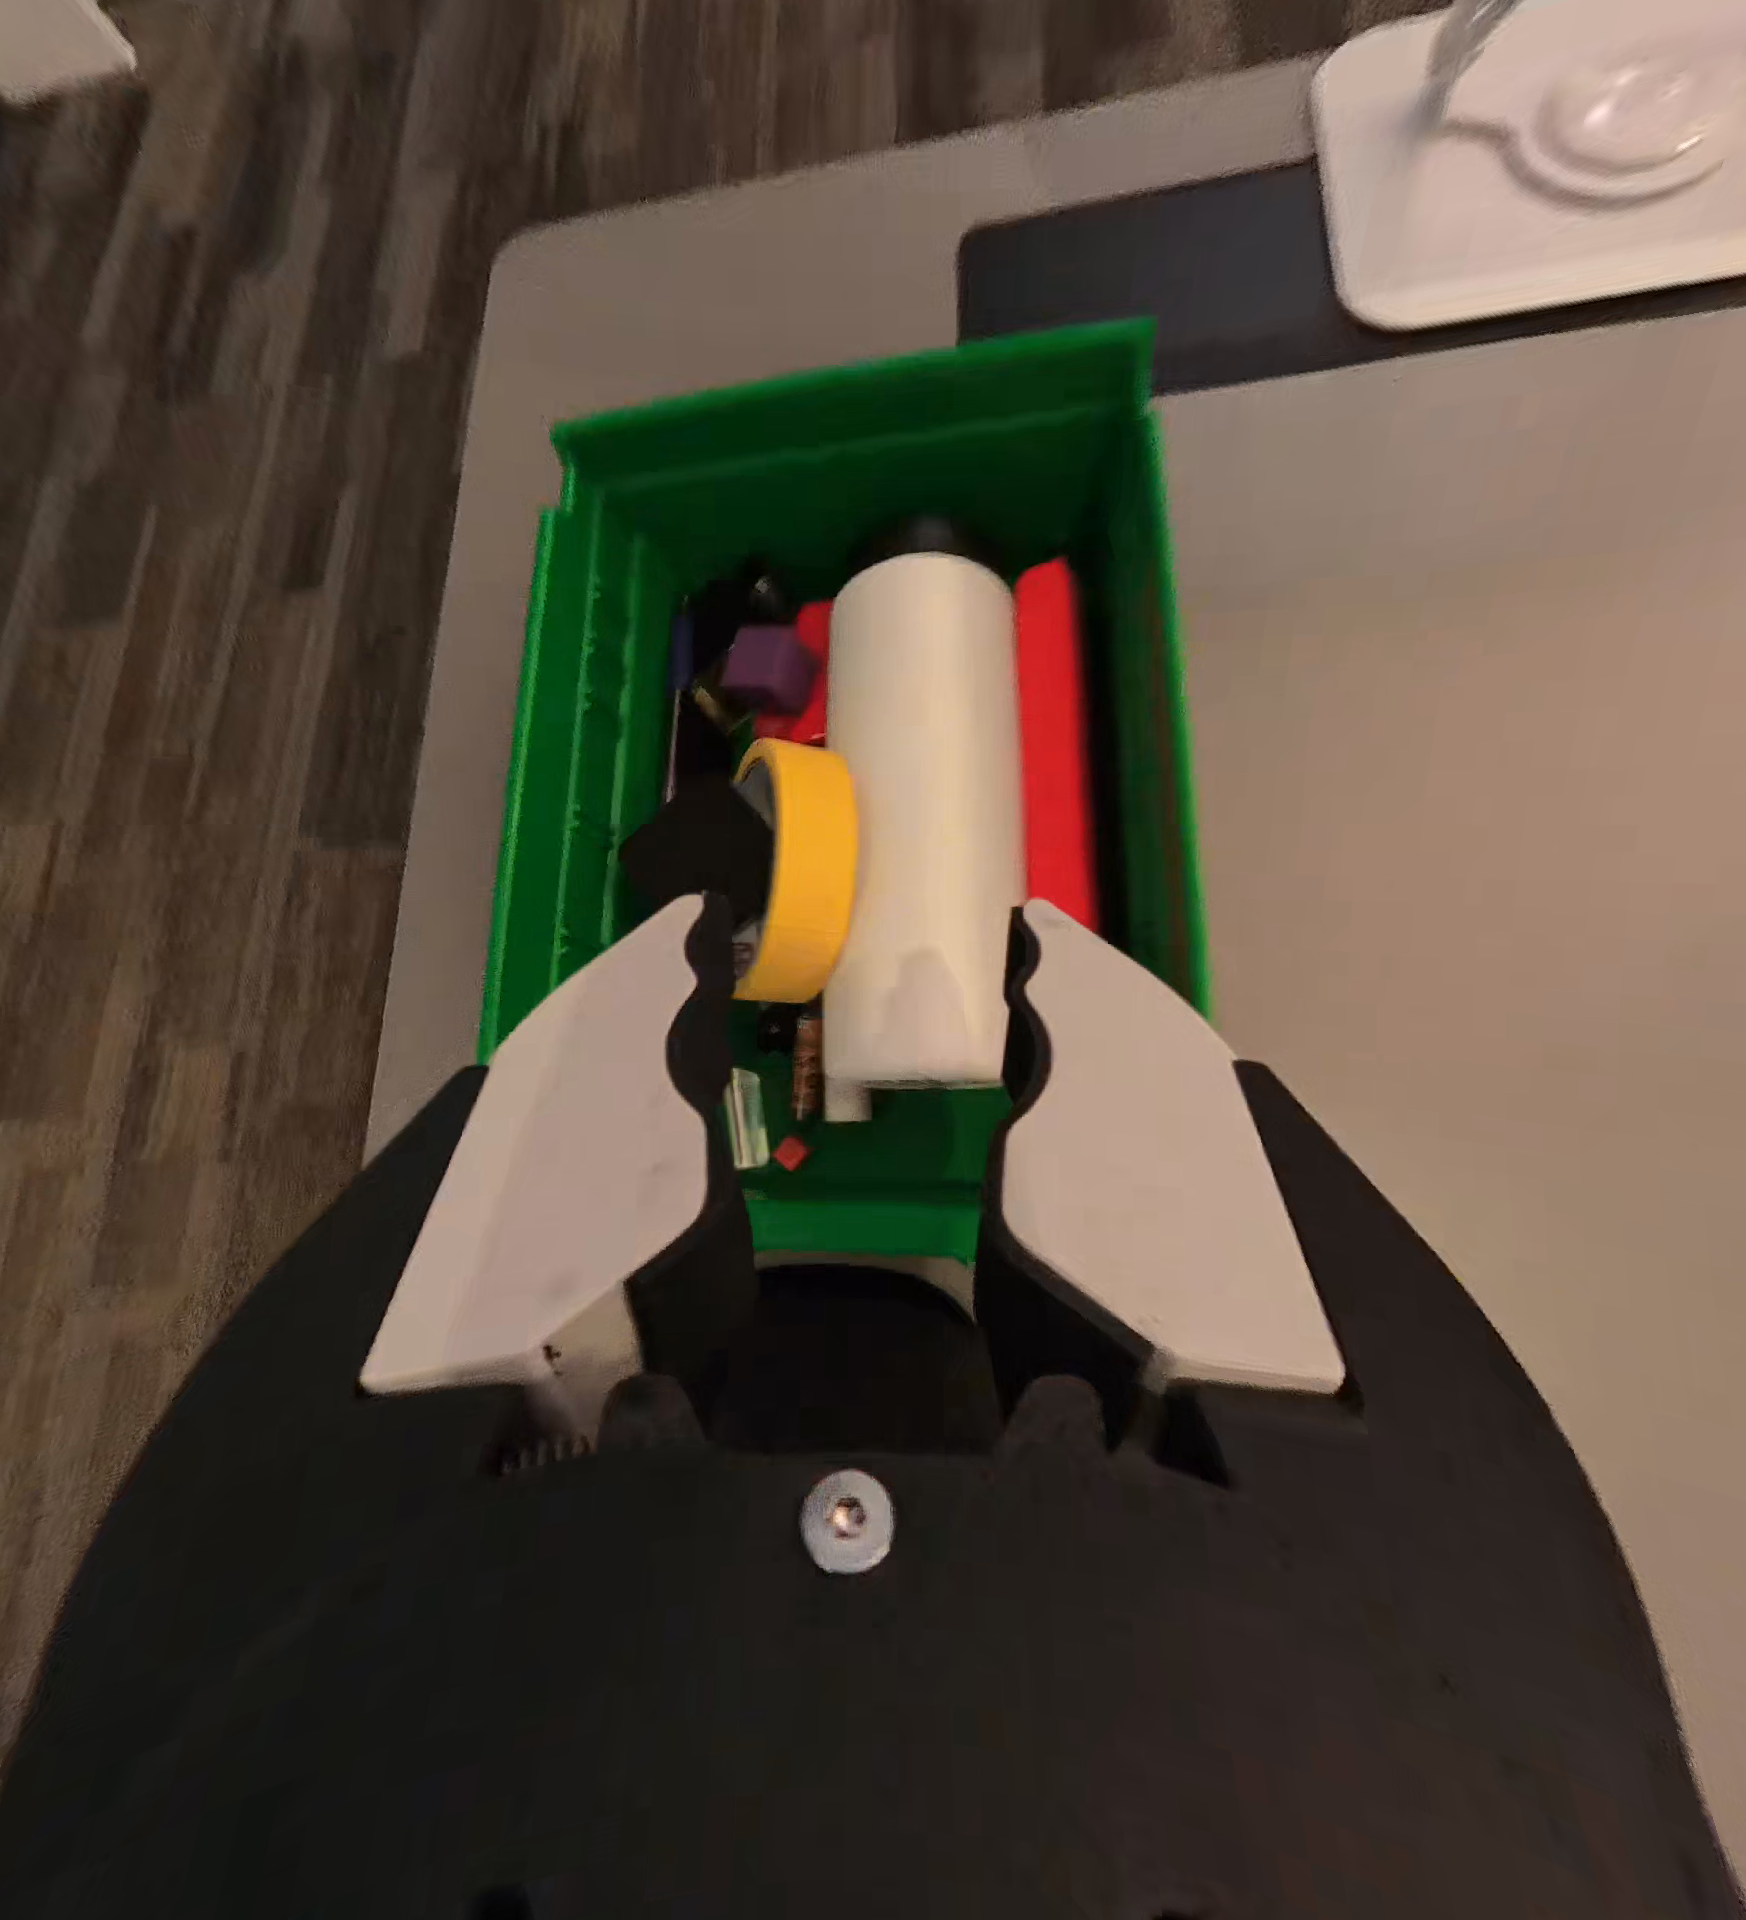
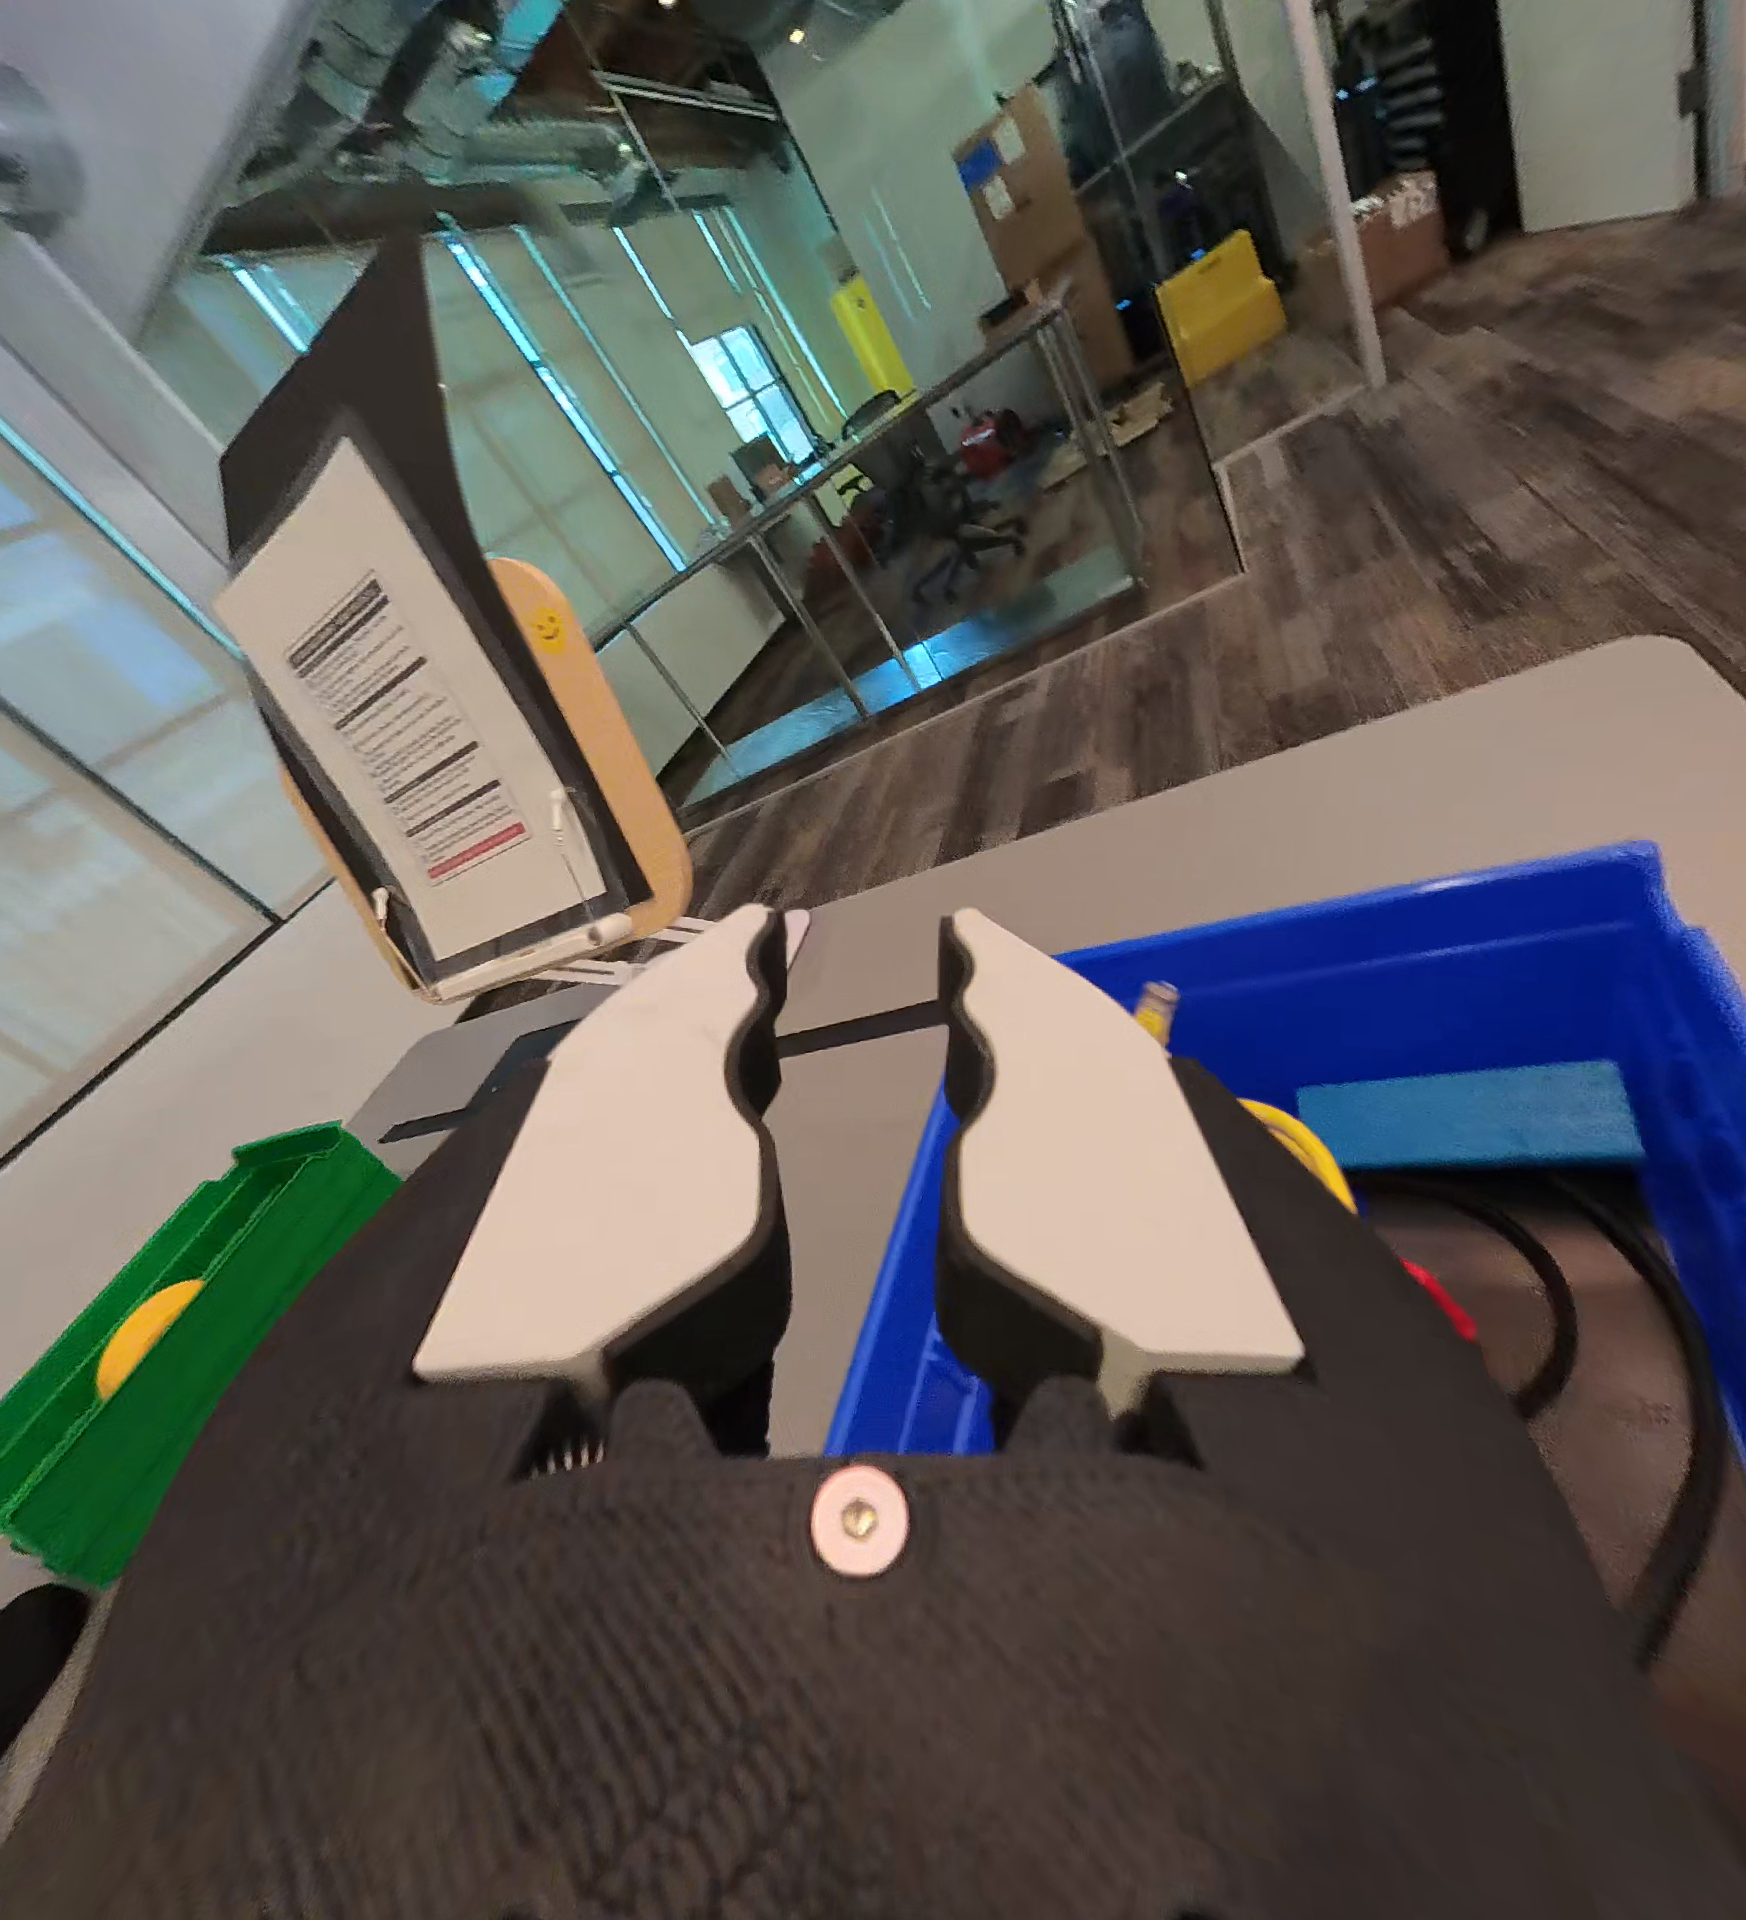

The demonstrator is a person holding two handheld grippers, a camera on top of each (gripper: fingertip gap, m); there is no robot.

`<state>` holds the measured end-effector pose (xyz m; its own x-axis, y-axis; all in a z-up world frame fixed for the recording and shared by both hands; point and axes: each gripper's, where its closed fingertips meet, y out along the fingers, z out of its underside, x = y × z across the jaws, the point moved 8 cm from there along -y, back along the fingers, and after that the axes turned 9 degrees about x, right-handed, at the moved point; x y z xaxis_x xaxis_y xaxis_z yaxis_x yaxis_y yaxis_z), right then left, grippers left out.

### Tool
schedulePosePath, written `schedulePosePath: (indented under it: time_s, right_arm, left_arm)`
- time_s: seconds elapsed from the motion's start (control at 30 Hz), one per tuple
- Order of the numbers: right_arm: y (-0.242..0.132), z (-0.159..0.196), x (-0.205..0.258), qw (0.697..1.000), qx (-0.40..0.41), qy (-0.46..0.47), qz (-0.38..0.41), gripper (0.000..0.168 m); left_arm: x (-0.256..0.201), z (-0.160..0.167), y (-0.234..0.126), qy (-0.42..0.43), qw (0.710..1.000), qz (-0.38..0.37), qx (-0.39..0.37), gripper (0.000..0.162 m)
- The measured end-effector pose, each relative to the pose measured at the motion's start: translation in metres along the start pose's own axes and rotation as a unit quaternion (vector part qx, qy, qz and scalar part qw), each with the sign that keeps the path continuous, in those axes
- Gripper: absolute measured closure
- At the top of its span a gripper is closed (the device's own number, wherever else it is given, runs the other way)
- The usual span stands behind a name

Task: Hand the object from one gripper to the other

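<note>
Above the green bin we find the left gripper, its jaws spread wide with nothing between them. Just past its tips, inside the bin, lies a white cylinder with a dark cap at its far end, stretched along the bin's length. A yellow tape roll leans against the cylinder's left side, and a red block lies along its right. Farther in we make out a small purple piece and other small bits we cannot identify. The bin rests on a grey table, with a white tray at the far right corner.

The right gripper is also parted and empty, held over the table beside a blue bin containing black cables and a blue block. To its left we see the green bin again, and beyond it a propped tablet.
</note>
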<state>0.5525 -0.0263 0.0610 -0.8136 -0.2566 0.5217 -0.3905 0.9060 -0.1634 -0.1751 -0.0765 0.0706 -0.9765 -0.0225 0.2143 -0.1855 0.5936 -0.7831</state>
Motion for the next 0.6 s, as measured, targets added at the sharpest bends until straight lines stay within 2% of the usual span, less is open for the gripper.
schedulePosePath:
  time_s: [0.03,0.17,0.27,0.53,0.6]
  right_arm:
    - [0.001,0.000,0.004,1.000,0.001,-0.007,-0.001,0.140]
    - [0.010,0.004,0.013,0.999,0.025,-0.025,0.004,0.140]
    - [0.018,0.009,0.017,0.998,0.048,-0.028,-0.003,0.139]
    - [0.031,0.017,0.023,0.996,0.083,-0.040,-0.020,0.140]
    - [0.033,0.018,0.022,0.995,0.088,-0.037,-0.026,0.140]
  left_arm:
    - [0.008,0.001,0.014,-0.008,1.000,0.008,0.013,0.112]
    - [0.025,0.008,0.074,-0.028,0.994,0.064,0.088,0.108]
    - [0.031,0.012,0.104,-0.041,0.991,0.067,0.109,0.109]
    - [0.032,0.009,0.128,-0.101,0.983,0.125,0.094,0.135]
    - [0.032,0.009,0.130,-0.104,0.983,0.130,0.082,0.135]
